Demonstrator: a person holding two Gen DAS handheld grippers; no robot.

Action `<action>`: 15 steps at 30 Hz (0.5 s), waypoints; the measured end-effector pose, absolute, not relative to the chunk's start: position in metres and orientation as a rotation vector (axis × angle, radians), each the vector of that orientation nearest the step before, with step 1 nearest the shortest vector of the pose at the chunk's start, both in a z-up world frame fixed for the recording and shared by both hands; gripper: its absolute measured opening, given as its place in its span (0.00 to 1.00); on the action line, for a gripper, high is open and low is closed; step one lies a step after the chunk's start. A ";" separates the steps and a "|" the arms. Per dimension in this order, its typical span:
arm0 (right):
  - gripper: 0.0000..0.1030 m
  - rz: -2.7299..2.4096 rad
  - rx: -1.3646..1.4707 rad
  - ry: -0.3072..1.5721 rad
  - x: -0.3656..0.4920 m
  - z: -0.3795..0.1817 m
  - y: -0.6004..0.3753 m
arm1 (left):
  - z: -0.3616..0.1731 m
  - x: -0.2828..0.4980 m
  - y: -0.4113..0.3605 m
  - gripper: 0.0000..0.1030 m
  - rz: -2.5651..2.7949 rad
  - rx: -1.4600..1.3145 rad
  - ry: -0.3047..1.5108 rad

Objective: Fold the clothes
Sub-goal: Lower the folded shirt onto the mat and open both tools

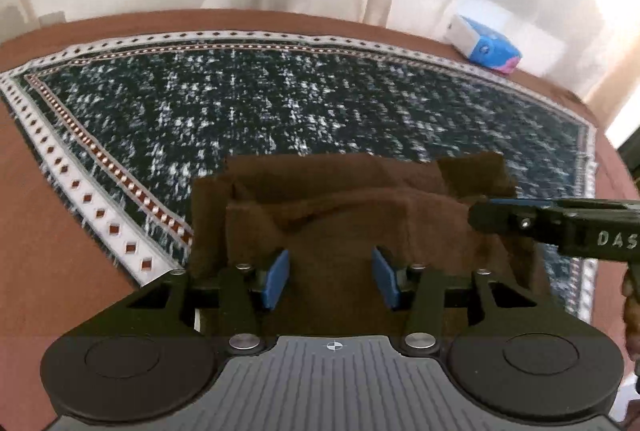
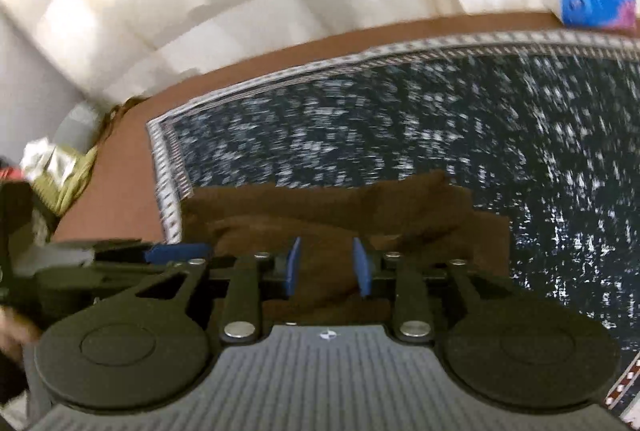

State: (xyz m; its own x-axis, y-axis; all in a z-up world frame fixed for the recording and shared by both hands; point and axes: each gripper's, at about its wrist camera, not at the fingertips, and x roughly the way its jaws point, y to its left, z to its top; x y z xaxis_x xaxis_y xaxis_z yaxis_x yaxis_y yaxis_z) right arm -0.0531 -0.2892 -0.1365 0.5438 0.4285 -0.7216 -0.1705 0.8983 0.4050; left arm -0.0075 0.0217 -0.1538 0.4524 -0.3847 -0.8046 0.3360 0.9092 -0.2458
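Count: two grippers, one brown garment, one patterned cloth, one blue and white packet, one heap of other fabric.

The brown garment lies in loose folded layers on the near part of the dark, white-flecked cloth with its white diamond border, which is spread over a reddish-brown surface.

Left gripper: blue pads stand wide apart, directly over the near edge of the garment, brown fabric visible in the gap. Pads do not press on it.

Right gripper: pads set narrower but parted, with brown fabric seen between and beyond them; no pinch visible. In the left wrist view it reaches in from the right at the garment's right edge, and its side carries the letters "DAS", cut off by the frame.

Packet sits at the far right corner, off the cloth; its print is unreadable. Olive and pale fabric heap lies at far left.
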 end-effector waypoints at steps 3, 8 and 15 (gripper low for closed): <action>0.33 0.381 0.256 0.938 -0.068 -0.138 -0.281 | -0.162 -0.024 0.027 0.61 -0.447 -0.060 1.011; 0.32 0.347 0.181 0.971 -0.082 -0.166 -0.275 | -0.173 -0.038 0.024 0.59 -0.435 -0.027 0.971; 0.32 0.345 0.218 0.956 -0.082 -0.170 -0.278 | -0.176 -0.048 0.018 0.59 -0.434 0.029 0.915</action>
